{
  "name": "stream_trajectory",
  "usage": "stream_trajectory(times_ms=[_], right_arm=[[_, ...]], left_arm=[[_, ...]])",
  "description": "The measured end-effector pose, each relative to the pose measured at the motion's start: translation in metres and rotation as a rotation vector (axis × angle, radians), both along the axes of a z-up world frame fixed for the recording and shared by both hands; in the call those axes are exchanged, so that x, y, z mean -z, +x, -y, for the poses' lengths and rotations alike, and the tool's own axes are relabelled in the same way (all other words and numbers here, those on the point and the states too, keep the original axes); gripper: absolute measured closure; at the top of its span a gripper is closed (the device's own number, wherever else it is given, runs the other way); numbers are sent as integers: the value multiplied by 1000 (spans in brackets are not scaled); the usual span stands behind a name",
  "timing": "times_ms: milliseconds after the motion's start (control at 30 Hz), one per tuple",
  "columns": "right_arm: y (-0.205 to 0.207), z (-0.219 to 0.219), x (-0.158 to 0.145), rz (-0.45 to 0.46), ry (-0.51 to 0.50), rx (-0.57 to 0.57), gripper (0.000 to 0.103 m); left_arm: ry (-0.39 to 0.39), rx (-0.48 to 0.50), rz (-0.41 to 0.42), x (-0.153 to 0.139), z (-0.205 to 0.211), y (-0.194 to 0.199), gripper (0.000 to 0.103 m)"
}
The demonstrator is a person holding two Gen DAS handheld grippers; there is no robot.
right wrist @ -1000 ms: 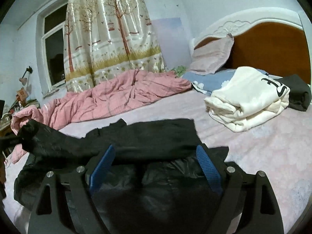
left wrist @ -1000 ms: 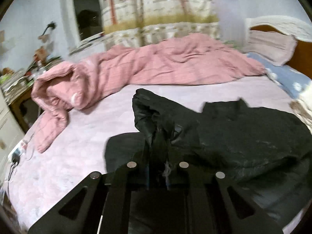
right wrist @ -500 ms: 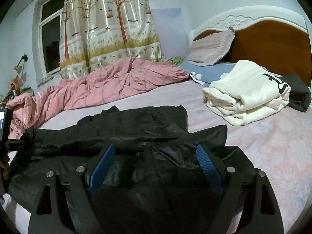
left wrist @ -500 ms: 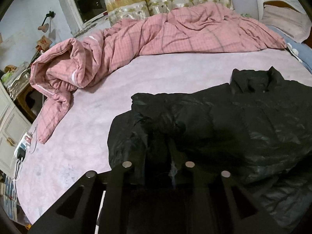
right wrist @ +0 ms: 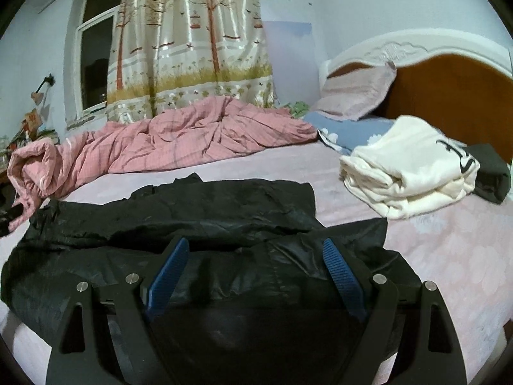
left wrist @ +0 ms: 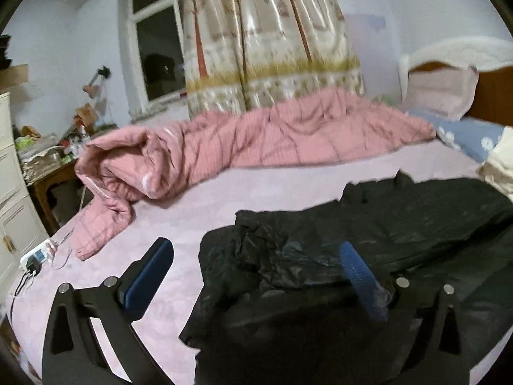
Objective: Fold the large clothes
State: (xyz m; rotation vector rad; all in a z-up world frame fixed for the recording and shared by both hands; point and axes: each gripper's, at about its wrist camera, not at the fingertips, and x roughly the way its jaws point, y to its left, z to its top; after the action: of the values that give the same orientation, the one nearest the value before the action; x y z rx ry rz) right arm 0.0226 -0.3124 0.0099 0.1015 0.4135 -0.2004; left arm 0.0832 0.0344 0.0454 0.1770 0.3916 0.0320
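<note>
- Left wrist view: the left gripper stands with its jaws spread wide, having just been opening, and nothing is pinched between its blue pads. The black jacket lies under and ahead of it, a crumpled sleeve end sitting loose between the fingers where a second ago it was clamped and lifted.
- The sleeve now rests folded inward across the jacket body, so I judge this fold laid and let go. The picture is smeared by motion, so whether the right pad brushes the fabric I cannot say for sure.
- The jacket lies on the pink bed sheet, well apart from the bunched pink quilt by the curtain.
- Right wrist view: the right gripper hovers low over the near hem of the black jacket, its jaws spread and gripping nothing, unchanged over the last second.
- The jacket here looks flatter than before, its left sleeve no longer raised at the frame's left edge.
- A folded white garment and a dark folded piece lie near the headboard, likely done already.
- What remains, in my judgement, is the other sleeve and the lengthwise fold.
</note>
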Motion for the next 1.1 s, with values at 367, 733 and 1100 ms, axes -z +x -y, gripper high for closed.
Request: stream_trajectory(times_ms=[367, 733, 1100], right_arm=[[-20, -25, -10, 30, -77, -38, 10], [-35, -30, 2, -29, -88, -51, 10], [-10, 45, -11, -47, 2, 102, 10]], left_arm=[[-40, 92, 79, 0, 13, -68, 0], [-31, 77, 28, 38, 20, -76, 0], [-124, -29, -82, 33, -41, -13, 0]])
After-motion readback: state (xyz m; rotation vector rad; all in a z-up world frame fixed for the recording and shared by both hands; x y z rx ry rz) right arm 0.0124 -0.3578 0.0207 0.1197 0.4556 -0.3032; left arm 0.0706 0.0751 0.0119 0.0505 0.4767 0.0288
